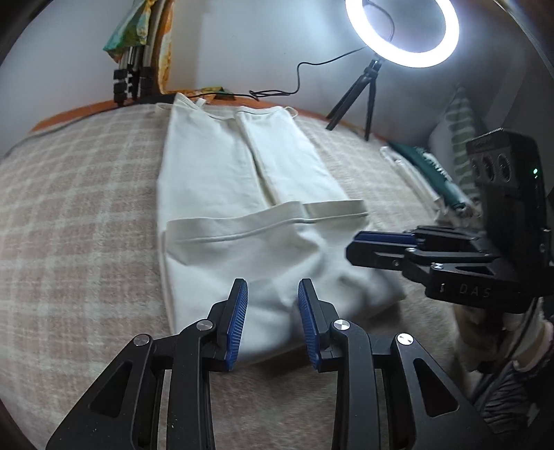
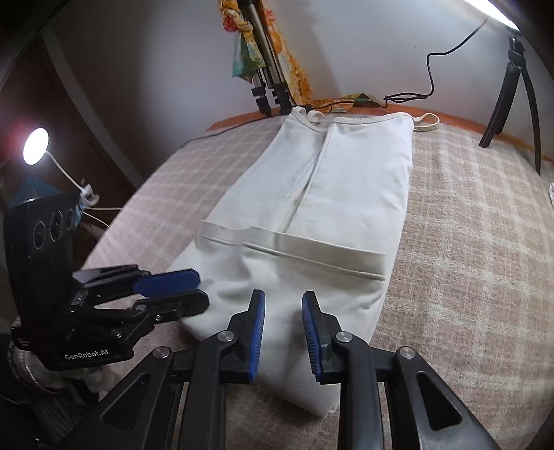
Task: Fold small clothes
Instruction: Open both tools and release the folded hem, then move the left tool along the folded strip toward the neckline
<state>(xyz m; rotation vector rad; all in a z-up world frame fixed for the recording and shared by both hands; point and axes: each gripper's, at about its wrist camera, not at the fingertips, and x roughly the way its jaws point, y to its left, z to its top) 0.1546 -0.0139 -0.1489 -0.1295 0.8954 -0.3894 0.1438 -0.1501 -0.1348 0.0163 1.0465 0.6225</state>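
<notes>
Cream garment (image 1: 249,207), part-folded on bed: soft, light. Both my claws, left (image 1: 273,322) and right (image 2: 283,334), narrowly parted, empty. I'd grip its near fold corners.

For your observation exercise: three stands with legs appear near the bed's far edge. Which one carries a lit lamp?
The short black tripod on the right, holding the glowing white ring light; the folded silver tripod against the wall carries none.
</notes>
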